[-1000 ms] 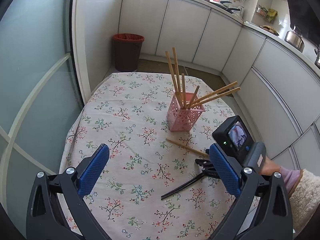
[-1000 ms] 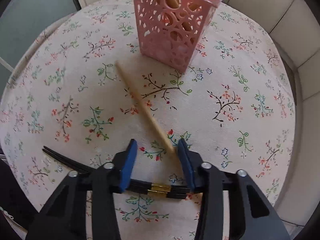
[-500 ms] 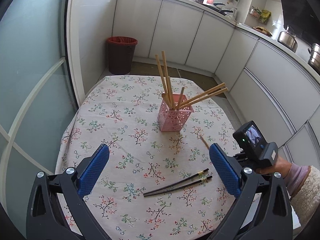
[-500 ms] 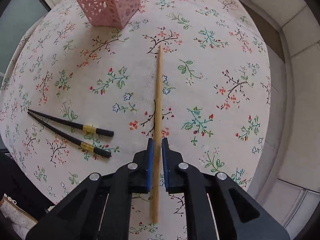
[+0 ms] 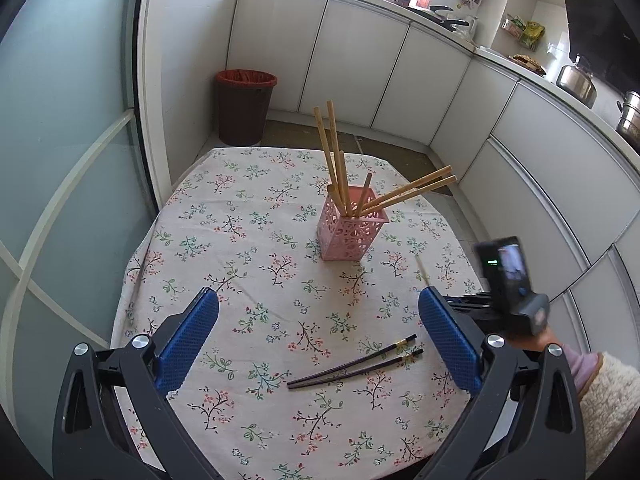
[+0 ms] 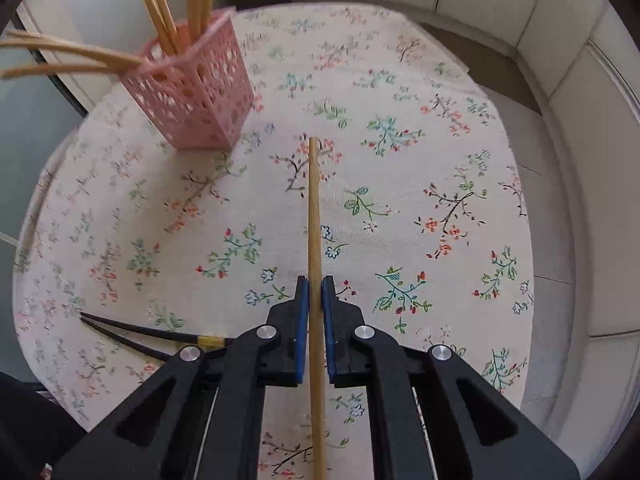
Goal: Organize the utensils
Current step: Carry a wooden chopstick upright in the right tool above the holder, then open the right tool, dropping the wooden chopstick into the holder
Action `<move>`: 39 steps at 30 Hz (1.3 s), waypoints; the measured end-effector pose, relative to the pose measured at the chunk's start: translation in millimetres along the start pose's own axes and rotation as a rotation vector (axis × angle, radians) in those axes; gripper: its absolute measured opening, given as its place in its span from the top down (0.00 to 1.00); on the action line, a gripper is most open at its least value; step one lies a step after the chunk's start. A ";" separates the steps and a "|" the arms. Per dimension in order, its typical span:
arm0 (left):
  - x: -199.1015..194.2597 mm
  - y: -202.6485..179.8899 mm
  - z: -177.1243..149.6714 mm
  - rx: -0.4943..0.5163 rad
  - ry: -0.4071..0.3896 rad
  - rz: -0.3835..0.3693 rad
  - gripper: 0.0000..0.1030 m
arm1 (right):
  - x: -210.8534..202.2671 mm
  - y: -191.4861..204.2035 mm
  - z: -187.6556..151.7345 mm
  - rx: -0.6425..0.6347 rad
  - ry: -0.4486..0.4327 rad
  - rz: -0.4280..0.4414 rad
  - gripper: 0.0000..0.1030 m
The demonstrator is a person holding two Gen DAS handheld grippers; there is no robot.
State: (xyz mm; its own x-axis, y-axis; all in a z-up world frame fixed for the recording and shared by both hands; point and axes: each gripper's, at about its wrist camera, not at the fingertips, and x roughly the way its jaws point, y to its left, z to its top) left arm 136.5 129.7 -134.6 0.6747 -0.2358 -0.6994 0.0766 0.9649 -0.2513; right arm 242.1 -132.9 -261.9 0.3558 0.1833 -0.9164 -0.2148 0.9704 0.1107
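A pink perforated holder (image 5: 352, 228) (image 6: 196, 100) stands on the floral tablecloth with several wooden chopsticks (image 5: 336, 160) leaning out of it. My right gripper (image 6: 315, 292) is shut on one wooden chopstick (image 6: 314, 216), lifted off the cloth and pointing away toward the table's middle, right of the holder. In the left wrist view that gripper's camera body (image 5: 508, 280) sits at the table's right side, its chopstick (image 5: 422, 268) partly hidden. Two black chopsticks (image 5: 356, 366) (image 6: 136, 332) lie side by side on the cloth. My left gripper (image 5: 320, 344) hangs open above the near part, nothing between its fingers.
The table (image 5: 248, 240) stands in a narrow kitchen, with white cabinets (image 5: 400, 80) behind and to the right. A brown bin (image 5: 245, 108) stands on the floor beyond the far left corner. A glass door (image 5: 60, 120) runs along the left. A fleece sleeve (image 5: 608, 404) shows at lower right.
My right gripper closed on the wooden chopstick lying near the holder, lifted it off the cloth and swung it to point straight ahead. The left gripper stayed open and nearly still.
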 end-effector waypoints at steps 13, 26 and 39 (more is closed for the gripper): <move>11.0 7.5 -8.9 -0.047 0.034 -0.017 0.07 | -201.7 7.9 -11.5 0.085 -0.577 0.124 0.93; 29.8 29.3 -16.5 -0.104 0.058 -0.027 0.07 | -237.8 56.4 112.6 0.079 -0.779 0.148 0.93; 42.9 51.4 -14.4 -0.157 0.064 -0.039 0.07 | -88.2 56.1 146.2 0.147 -0.692 0.112 0.89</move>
State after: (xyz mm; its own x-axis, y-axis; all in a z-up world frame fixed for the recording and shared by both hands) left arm 158.8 167.6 -187.2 0.6246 -0.2842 -0.7274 -0.0171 0.9262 -0.3766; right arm 331.6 -71.6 -118.7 0.8447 0.2938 -0.4475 -0.1764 0.9420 0.2855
